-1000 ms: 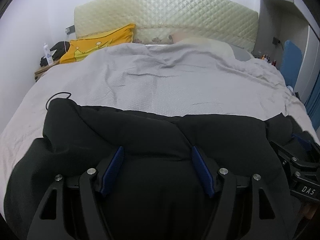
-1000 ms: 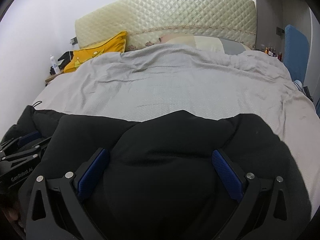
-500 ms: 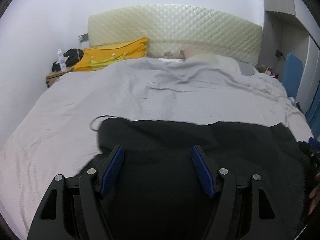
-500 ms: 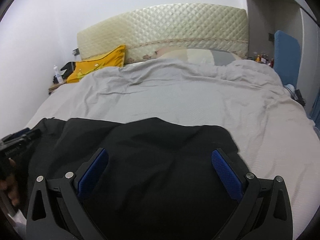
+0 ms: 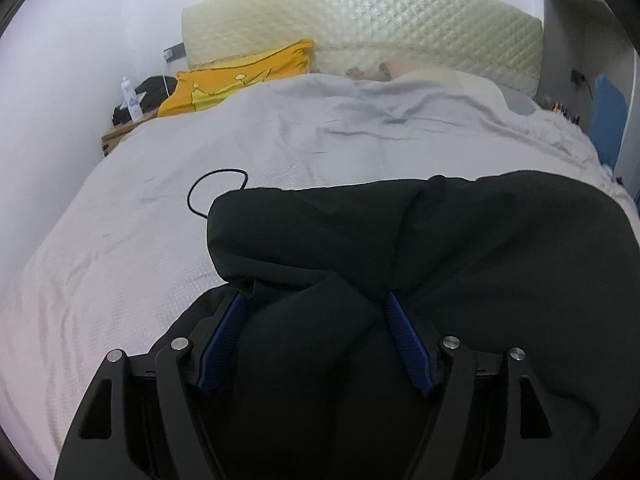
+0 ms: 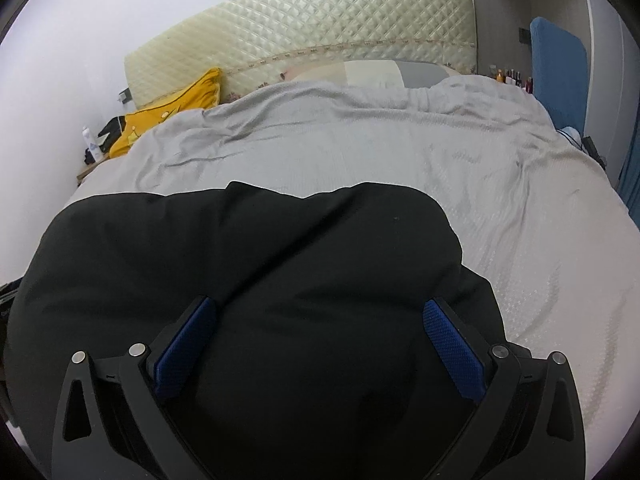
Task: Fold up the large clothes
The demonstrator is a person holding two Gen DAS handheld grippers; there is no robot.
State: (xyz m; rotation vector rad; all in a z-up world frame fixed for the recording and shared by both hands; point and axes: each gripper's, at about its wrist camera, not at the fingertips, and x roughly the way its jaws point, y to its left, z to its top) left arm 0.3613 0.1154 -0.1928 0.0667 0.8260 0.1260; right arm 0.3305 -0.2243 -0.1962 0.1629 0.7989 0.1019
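Observation:
A large black garment lies bunched on the grey bedspread near the foot of the bed. A thin black cord loop sticks out at its far left corner. My left gripper has a thick fold of the garment between its blue pads. The cloth covers both tips, and the jaws are opening. In the right wrist view the same garment spreads under my right gripper. Its jaws stand wide, with both pads bare and cloth lying between them.
A quilted cream headboard and a yellow pillow stand at the far end. A bedside stand with a bottle is at the far left. Something blue and upright stands right of the bed. Bare bedspread lies beyond the garment.
The garment has drawn in from the left and bunched up, baring more bedspread on that side. Cloth now covers the left gripper's tips. Neither view shows the other gripper any longer.

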